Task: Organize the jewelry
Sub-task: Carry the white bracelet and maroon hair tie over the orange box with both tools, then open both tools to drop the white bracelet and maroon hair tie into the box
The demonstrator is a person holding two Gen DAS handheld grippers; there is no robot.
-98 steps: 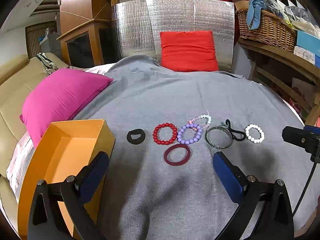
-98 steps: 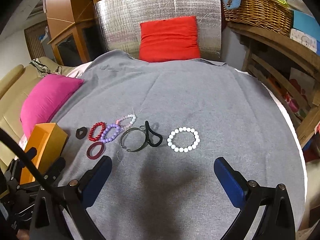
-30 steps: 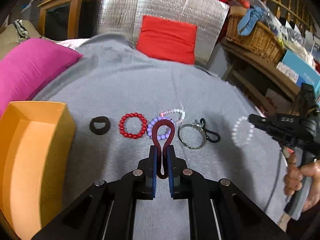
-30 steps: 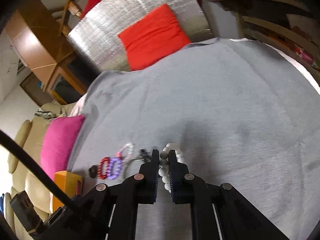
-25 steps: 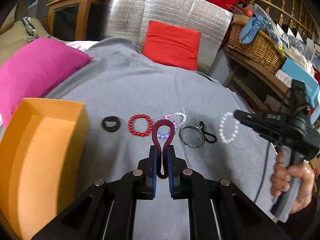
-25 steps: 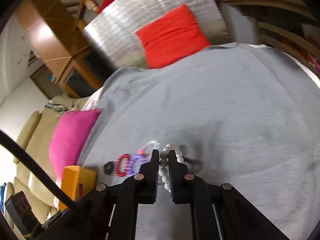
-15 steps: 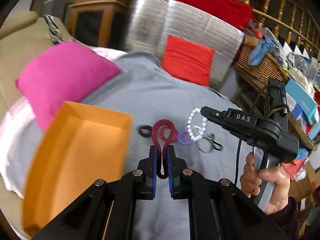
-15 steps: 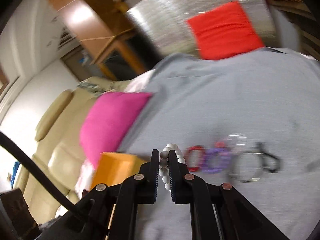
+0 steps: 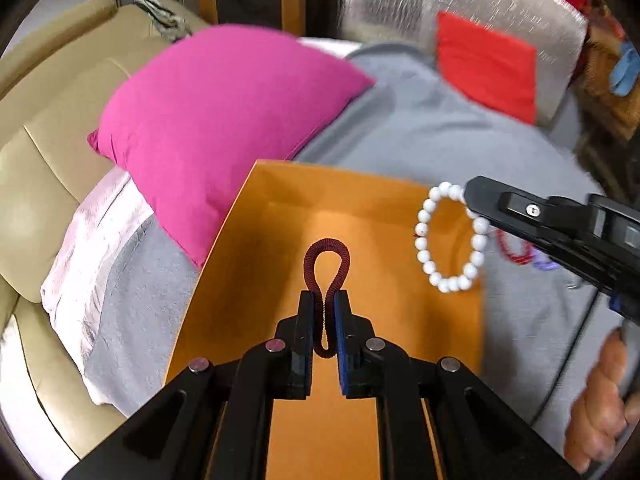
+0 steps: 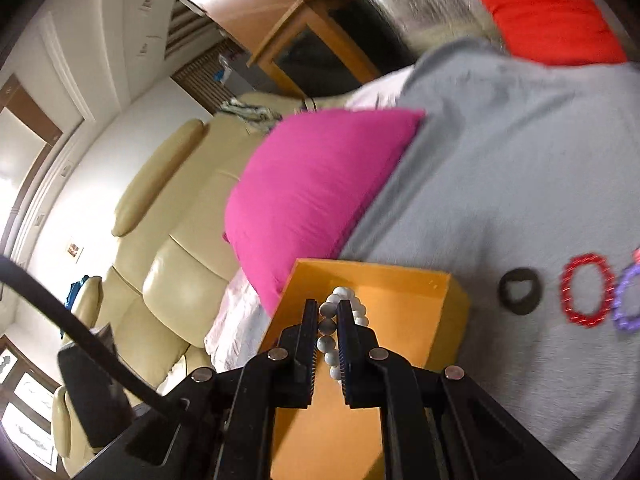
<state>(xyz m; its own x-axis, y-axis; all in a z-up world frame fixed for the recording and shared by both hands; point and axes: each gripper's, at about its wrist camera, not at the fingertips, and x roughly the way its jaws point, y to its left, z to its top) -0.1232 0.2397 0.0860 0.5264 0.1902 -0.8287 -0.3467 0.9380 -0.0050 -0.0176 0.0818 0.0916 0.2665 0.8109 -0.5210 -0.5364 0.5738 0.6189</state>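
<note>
My left gripper (image 9: 323,300) is shut on a dark red coiled hair tie (image 9: 327,256), squeezed into a loop, and holds it above the open orange box (image 9: 280,216). My right gripper (image 10: 328,312) is shut on a white bead bracelet (image 10: 342,294) and holds it over the same box (image 10: 400,280). In the left wrist view the bracelet (image 9: 448,236) hangs from the right gripper (image 9: 474,200) over the box's right wall. A black hair tie (image 10: 520,291), a red bead bracelet (image 10: 586,296) and a purple bead bracelet (image 10: 628,300) lie on the grey cloth (image 10: 520,160).
A pink cushion (image 9: 224,120) lies just behind the box, against a beige sofa (image 9: 48,152). A red cushion (image 9: 484,64) leans on a silver panel (image 9: 400,12) at the back. A hand (image 9: 596,408) holds the right gripper's handle.
Both grippers have swung left from the jewelry row to above the orange box, still carrying the hair tie and the white bracelet.
</note>
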